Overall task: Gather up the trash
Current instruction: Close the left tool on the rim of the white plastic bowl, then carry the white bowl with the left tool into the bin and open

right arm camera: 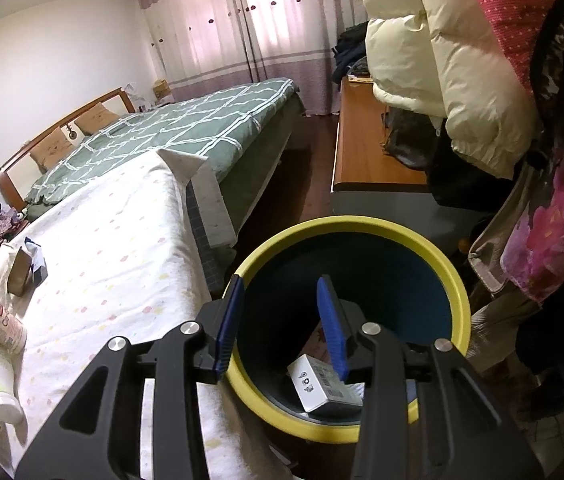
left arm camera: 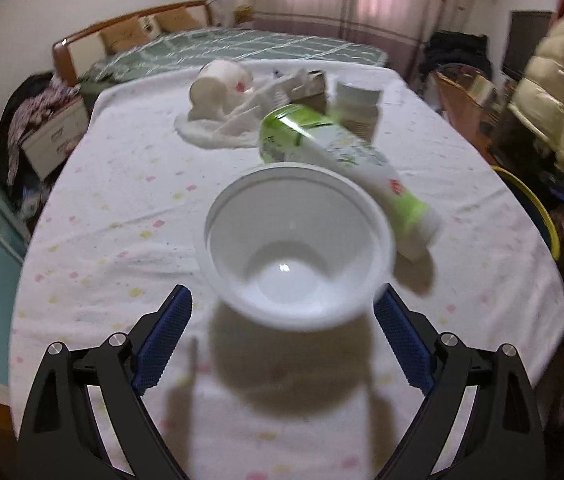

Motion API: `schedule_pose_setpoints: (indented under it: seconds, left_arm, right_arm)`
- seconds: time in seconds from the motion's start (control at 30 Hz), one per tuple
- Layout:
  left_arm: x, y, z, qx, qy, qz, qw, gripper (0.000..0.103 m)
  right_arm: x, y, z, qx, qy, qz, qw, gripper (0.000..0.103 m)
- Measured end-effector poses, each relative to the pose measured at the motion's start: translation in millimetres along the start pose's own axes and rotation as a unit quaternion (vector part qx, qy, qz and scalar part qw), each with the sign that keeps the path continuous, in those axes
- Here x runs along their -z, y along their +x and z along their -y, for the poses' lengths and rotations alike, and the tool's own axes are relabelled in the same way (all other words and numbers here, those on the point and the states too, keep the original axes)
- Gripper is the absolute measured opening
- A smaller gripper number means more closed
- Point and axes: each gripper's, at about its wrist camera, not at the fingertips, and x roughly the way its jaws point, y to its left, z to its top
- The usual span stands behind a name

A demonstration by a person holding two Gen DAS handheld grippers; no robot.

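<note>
With the right hand-held gripper (right arm camera: 280, 326) part-open and empty over the yellow-rimmed bin (right arm camera: 437, 252), the white plastic bowl (left arm camera: 295, 244) is straddled, ungripped, by the wide-open left hand-held gripper (left arm camera: 282, 330); closing is needed next.

The bowl (left arm camera: 295, 248) is looking white, the tube (left arm camera: 345, 160) is showing green and white, the bin (right arm camera: 347, 320) is showing a yellow rim, and the cloth (left arm camera: 122, 240) is showing pink and yellow dots.

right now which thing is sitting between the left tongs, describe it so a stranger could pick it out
On the table under the white speckled cloth, look at the near end, just ahead of the left tongs, which stand open. There sits a white plastic bowl, empty and mouth up. A green and white tube lies just behind it, but the bowl is the only plain white, round, open thing.
</note>
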Motion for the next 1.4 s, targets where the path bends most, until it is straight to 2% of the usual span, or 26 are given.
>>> schedule_pose_setpoints:
  seconds: [0.27, 0.43, 0.67, 0.83, 1.03, 1.2, 1.4]
  left_arm:
    - [-17.2, 22.0, 1.3, -0.005, -0.012, 0.011, 0.9999, 0.091]
    - [-25.1, 23.4, -1.2, 0.000, -0.014, 0.012, 0.9998, 0.082]
    - [-34.9, -5.6, 11.7, 0.005, 0.007, 0.041, 0.9991, 0.081]
    - [-55.9, -27.2, 40.3, 0.033, 0.035, 0.064, 0.9968, 0.081]
    - [-91.3, -19.8, 111.2, 0.095, 0.086, 0.072, 0.9892, 0.081]
    - [-108.8, 5.7, 183.1, 0.145, 0.124, 0.051, 0.9803, 0.081]
    - [-115.7, 35.7, 275.2, 0.176, 0.181, 0.026, 0.9673, 0.081]
  right_arm:
    - [0.7, 1.1, 1.2, -0.003, 0.002, -0.002, 1.000, 0.038]
    - [0.3, 2.3, 2.2, -0.010, 0.004, -0.005, 1.000, 0.038]
    - [-0.3, -0.5, 6.1, -0.012, 0.008, -0.002, 1.000, 0.038]
    - [0.1, -0.6, 14.7, -0.011, 0.013, -0.003, 1.000, 0.038]
    - [2.6, -3.3, 44.1, 0.010, 0.023, -0.003, 1.000, 0.038]
    - [2.7, -9.8, 70.9, 0.027, 0.033, 0.001, 0.999, 0.038]
    - [4.2, -16.8, 99.6, 0.041, 0.044, 0.004, 0.998, 0.038]
